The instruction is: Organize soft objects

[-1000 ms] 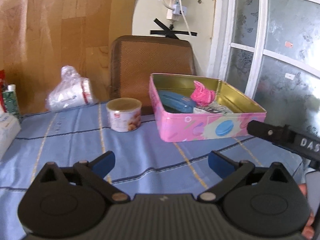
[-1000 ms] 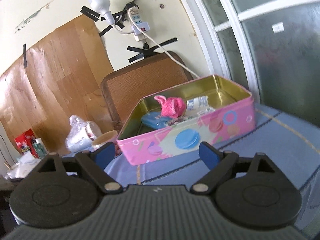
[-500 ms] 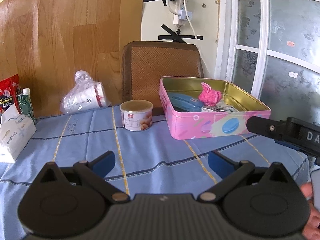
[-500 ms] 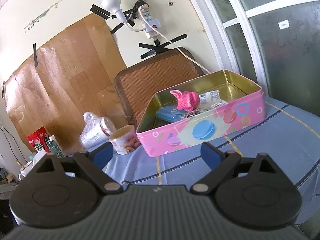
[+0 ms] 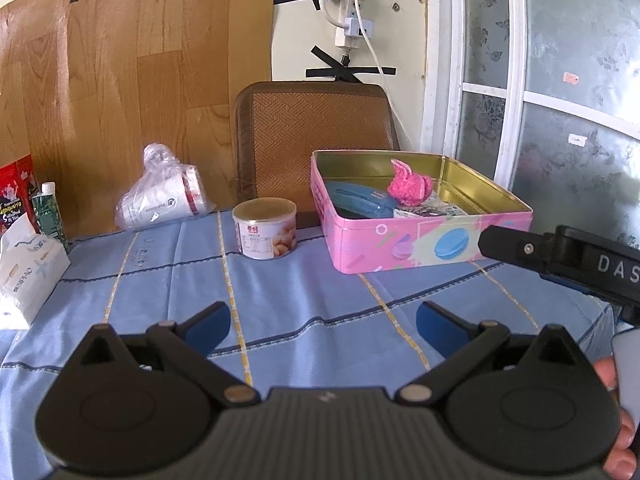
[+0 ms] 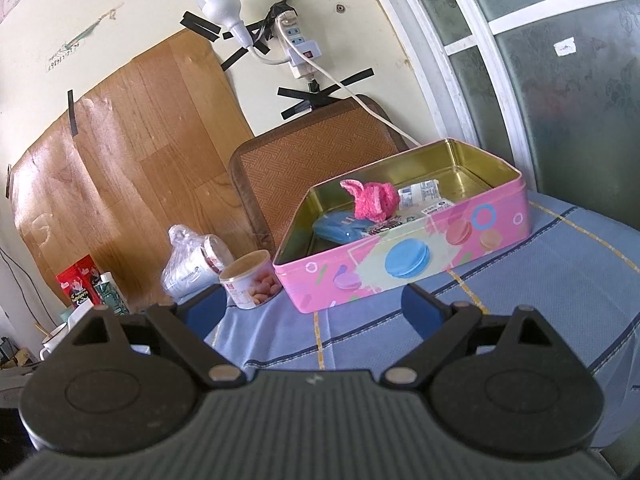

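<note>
Left gripper (image 5: 323, 322): nearest in its own view, jaws spread wide with nothing between them, hovering over the blue checked cloth (image 5: 304, 300) on the worktop.
Right gripper (image 6: 314, 307): jaws likewise wide apart and empty, held above the same cloth.
Only in the left view: the right gripper's black body entering from the right edge, fingertips of a hand (image 5: 618, 436) at the lower right corner, and a white tissue pack (image 5: 28, 270) at the left edge.
Only in the right view: a white mug (image 6: 54, 338) low at the far left, beyond the worktop's edge.
Snack can (image 5: 265, 227): upright, lidded, just left of the tin, apart from it.
Pink tin (image 5: 424, 246): open, with macaron print, on the cloth's far right part.
Tin contents: a pink knitted soft piece (image 5: 408, 187) lies on top near the middle; a blue case (image 5: 360, 202) lies left of it; printed packets (image 6: 424, 196) lie beside and under it.
Bagged cups (image 5: 160, 200): lying on their side at the far left.
Behind: a woven brown chair back (image 5: 316, 140).
</note>
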`<action>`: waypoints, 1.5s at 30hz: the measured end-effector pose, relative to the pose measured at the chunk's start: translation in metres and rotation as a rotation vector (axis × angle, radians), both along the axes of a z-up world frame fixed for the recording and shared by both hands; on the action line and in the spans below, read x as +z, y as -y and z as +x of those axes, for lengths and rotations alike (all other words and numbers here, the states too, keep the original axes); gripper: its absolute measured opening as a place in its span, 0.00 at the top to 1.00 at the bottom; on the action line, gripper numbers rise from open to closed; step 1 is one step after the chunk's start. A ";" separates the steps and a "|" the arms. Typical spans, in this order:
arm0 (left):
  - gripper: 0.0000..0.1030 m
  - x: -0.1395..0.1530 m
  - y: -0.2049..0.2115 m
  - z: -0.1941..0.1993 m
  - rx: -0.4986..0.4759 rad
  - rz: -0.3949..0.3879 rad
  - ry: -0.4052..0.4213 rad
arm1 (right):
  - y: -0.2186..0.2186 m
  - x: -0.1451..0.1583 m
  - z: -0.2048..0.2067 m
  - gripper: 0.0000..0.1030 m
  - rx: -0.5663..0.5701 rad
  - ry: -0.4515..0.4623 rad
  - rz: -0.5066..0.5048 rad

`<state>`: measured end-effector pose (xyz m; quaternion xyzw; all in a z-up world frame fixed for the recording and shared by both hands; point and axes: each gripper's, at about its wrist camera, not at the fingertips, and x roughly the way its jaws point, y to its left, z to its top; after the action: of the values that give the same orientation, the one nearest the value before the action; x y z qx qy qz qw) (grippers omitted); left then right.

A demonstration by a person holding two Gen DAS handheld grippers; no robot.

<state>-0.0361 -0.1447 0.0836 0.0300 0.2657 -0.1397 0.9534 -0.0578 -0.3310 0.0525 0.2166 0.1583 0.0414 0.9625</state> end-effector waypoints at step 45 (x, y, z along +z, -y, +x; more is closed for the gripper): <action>0.00 -0.007 -0.010 0.010 0.116 0.053 -0.001 | -0.001 -0.009 0.010 0.07 0.024 -0.030 -0.010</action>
<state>-0.0257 -0.1348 0.0762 0.0399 0.2713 -0.0771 0.9586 -0.0478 -0.3304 0.0432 0.2103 0.1753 0.0490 0.9606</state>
